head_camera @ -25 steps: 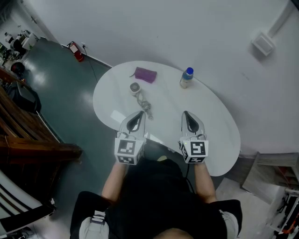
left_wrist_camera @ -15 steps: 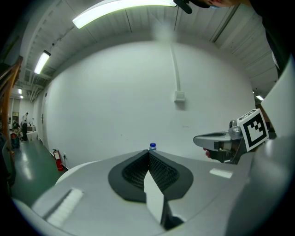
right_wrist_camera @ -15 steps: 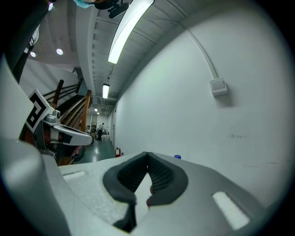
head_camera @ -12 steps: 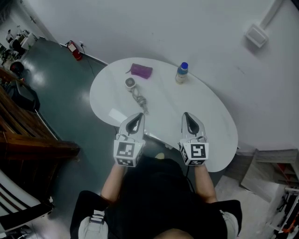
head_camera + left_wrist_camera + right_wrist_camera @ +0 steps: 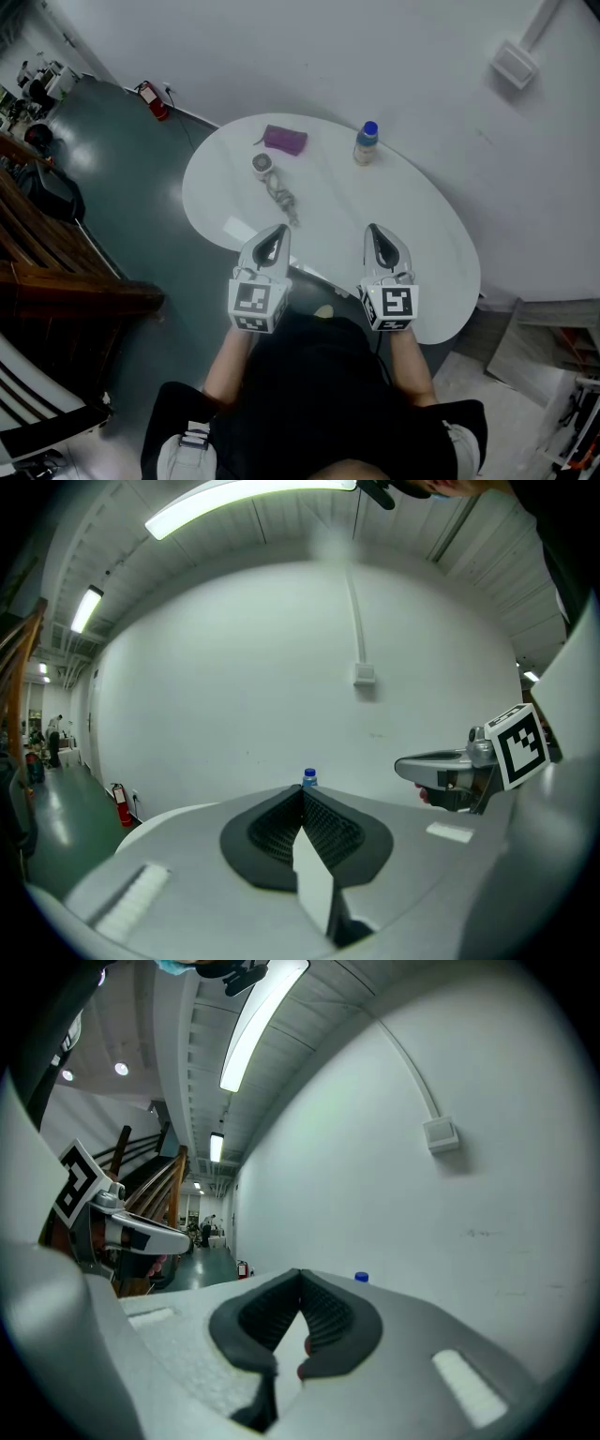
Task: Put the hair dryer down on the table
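The hair dryer (image 5: pixel 263 166), small and grey-white, lies on the far left part of the white table (image 5: pixel 422 225), its cord (image 5: pixel 282 201) trailing toward me. My left gripper (image 5: pixel 279 231) hovers over the table's near edge, just short of the cord's end. Its jaws are shut with nothing between them (image 5: pixel 302 791). My right gripper (image 5: pixel 373 229) is held level beside it, over the near middle of the table. It is also shut and empty (image 5: pixel 300 1274). The dryer is hidden behind the jaws in both gripper views.
A purple pouch (image 5: pixel 284 140) lies just behind the dryer. A blue-capped bottle (image 5: pixel 366 143) stands at the table's far edge by the white wall. A red fire extinguisher (image 5: pixel 155 99) stands on the floor to the far left, wooden furniture (image 5: pixel 66 281) at the left.
The table and its things have slid slightly up and left in the head view. Both grippers keep their places in the picture and stay shut.
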`<move>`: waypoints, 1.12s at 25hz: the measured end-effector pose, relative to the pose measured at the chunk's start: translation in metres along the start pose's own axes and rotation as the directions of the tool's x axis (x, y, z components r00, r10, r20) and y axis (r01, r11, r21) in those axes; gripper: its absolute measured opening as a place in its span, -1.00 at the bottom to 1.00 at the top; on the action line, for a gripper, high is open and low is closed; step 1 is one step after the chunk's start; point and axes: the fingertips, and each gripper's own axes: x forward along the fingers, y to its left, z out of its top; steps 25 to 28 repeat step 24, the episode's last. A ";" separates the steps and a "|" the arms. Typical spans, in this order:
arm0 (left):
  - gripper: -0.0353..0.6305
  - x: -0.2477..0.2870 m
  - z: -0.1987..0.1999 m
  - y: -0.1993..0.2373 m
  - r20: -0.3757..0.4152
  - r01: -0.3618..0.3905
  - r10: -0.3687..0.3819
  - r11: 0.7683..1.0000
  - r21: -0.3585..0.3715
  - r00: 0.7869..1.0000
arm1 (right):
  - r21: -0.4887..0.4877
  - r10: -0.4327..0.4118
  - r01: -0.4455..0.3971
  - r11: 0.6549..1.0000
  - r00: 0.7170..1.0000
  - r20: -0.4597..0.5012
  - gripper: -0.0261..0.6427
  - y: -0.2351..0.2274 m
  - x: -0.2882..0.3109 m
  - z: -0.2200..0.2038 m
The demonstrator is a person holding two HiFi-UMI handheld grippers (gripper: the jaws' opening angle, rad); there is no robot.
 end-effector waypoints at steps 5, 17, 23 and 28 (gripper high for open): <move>-0.88 0.002 0.003 -0.003 0.004 0.007 -0.007 1.000 0.004 1.000 | 0.013 -0.007 0.007 1.000 1.000 -0.005 -0.91 -0.005 0.000 -0.001; -0.88 0.005 0.001 -0.004 -0.002 0.000 0.000 1.000 0.006 1.000 | 0.013 0.002 -0.002 1.000 1.000 -0.005 -0.91 -0.007 0.001 -0.004; -0.88 0.007 0.001 -0.006 -0.005 0.000 0.000 1.000 0.003 1.000 | 0.017 0.004 -0.004 1.000 1.000 -0.008 -0.91 -0.010 0.000 -0.005; -0.88 0.007 0.001 -0.006 -0.005 0.000 0.000 1.000 0.002 1.000 | 0.017 0.004 -0.004 1.000 1.000 -0.008 -0.91 -0.010 0.000 -0.005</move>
